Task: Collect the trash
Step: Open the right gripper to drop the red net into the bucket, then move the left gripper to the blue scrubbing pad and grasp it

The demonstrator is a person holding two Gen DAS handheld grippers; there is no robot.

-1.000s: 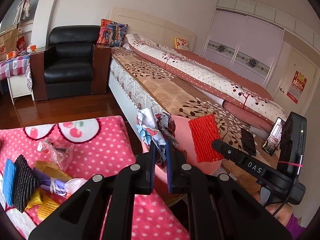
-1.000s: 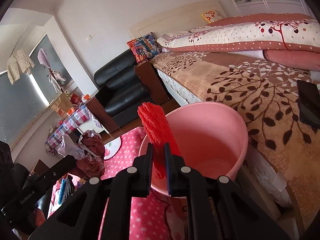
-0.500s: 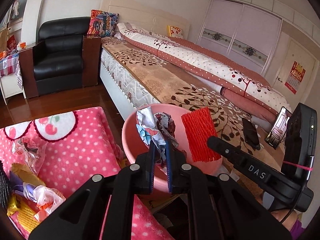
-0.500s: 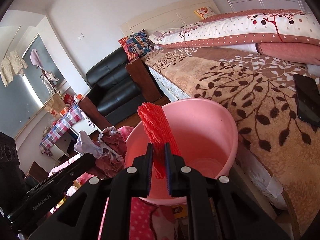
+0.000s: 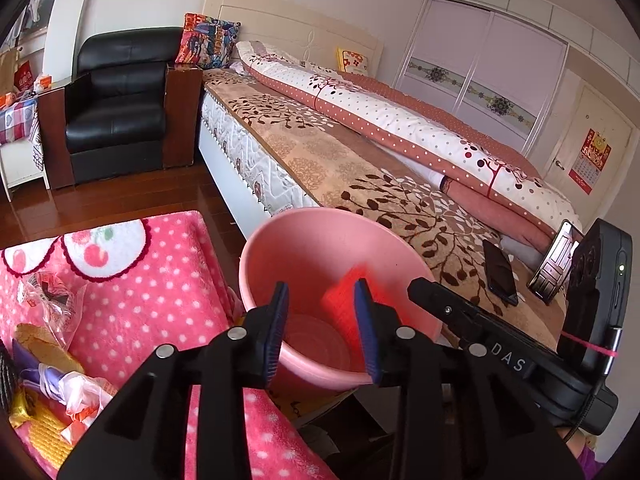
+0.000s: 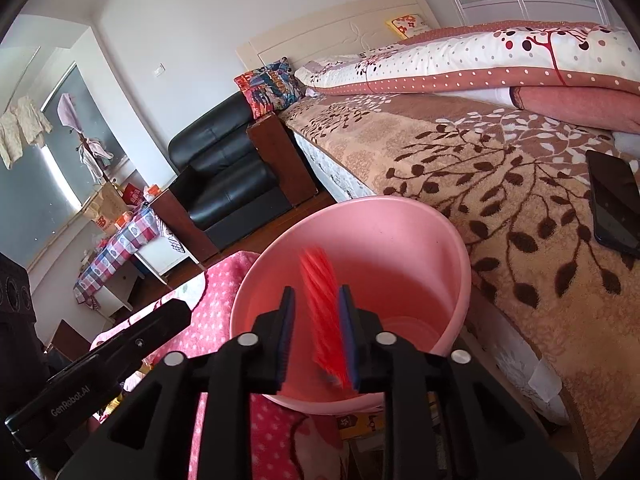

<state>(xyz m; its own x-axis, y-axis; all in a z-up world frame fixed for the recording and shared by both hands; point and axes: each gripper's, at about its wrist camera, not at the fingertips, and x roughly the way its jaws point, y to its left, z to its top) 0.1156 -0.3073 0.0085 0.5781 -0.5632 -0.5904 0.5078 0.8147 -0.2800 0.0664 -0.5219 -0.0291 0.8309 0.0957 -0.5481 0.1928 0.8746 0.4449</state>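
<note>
Right tool [image 6: 316, 336] open around blurred red mesh [image 6: 322, 312] over bucket [image 6: 400, 240]

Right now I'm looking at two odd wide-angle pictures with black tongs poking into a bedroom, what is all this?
No robot: a person holds a two-finger gripper in each hand, each with a fisheye camera looking along its fingers. One picture comes from the left gripper, the other from the right gripper. Both hang over a pink bucket beside a bed. Both jaws have just been opening. The left gripper is empty. A red foam net, blurred, is dropping between the right gripper's pads. More wrappers lie on a pink dotted blanket.
</note>
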